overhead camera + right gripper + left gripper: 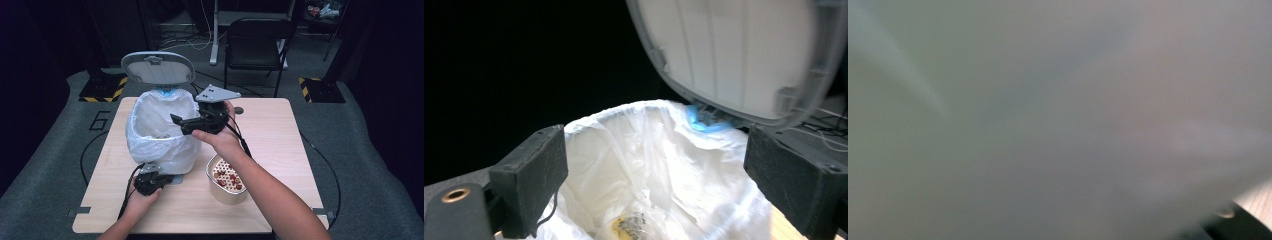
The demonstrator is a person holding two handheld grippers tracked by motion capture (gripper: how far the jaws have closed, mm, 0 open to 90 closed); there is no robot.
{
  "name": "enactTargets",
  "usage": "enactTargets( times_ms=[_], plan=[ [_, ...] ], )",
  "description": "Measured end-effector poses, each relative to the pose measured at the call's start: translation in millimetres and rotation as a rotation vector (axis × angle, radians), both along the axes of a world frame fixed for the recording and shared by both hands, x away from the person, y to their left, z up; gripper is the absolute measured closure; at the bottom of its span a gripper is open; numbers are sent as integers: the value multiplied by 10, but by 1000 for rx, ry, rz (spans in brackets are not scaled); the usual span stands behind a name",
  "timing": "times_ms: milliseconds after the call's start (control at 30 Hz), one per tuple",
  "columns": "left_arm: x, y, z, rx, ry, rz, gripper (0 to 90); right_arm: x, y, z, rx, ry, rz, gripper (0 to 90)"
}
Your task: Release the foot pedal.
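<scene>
Bin [160, 135]: small lidded waste bin lined with a white bag, standing on the left half of the table [280, 200].
High view, placement: upright, long axis vertical, mouth up; the lid [158, 67] is hinged up at the far side.
High view, right gripper [181, 123]: held over the bin's near-right rim, jaws pointing left across the mouth, spread wide with nothing between them.
High view, left gripper [150, 176]: low at the foot of the bin, pressed against the bag; closed, and what it pinches I cannot tell.
High view, neighbour: a metal container [227, 181] with red bits inside stands just right of the bin.
Left gripper view: blurred white liner [1048, 110] right against the lens.
Right gripper view: wide-set pads [531, 175] frame the open mouth [654, 165]; yellowish scraps [626, 225] lie in the bottom.
Handling, judged: light plastic shell, likely to slide or tip if pushed; liner thin, soft, slippery and easily torn.
Hold, judged: steady it low at the base; grip the rigid rim, not loose film.
</scene>
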State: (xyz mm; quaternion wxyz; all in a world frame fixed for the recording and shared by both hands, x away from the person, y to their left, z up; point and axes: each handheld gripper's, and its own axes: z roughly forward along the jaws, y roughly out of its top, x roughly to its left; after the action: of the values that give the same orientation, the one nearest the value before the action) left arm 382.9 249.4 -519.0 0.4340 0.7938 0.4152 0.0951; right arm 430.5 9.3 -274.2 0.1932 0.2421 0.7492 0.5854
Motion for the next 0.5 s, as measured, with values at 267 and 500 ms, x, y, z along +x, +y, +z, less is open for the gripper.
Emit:
enactTargets(
  times_ms=[267,500],
  plan=[
    [9,30,3,7,3,-18,900,-203,-420,-11,-23,-64,-43,111],
    [-41,27,98,1,19,-25,731,-254,-689,-98,-12,-64,-82,116]
  ],
)
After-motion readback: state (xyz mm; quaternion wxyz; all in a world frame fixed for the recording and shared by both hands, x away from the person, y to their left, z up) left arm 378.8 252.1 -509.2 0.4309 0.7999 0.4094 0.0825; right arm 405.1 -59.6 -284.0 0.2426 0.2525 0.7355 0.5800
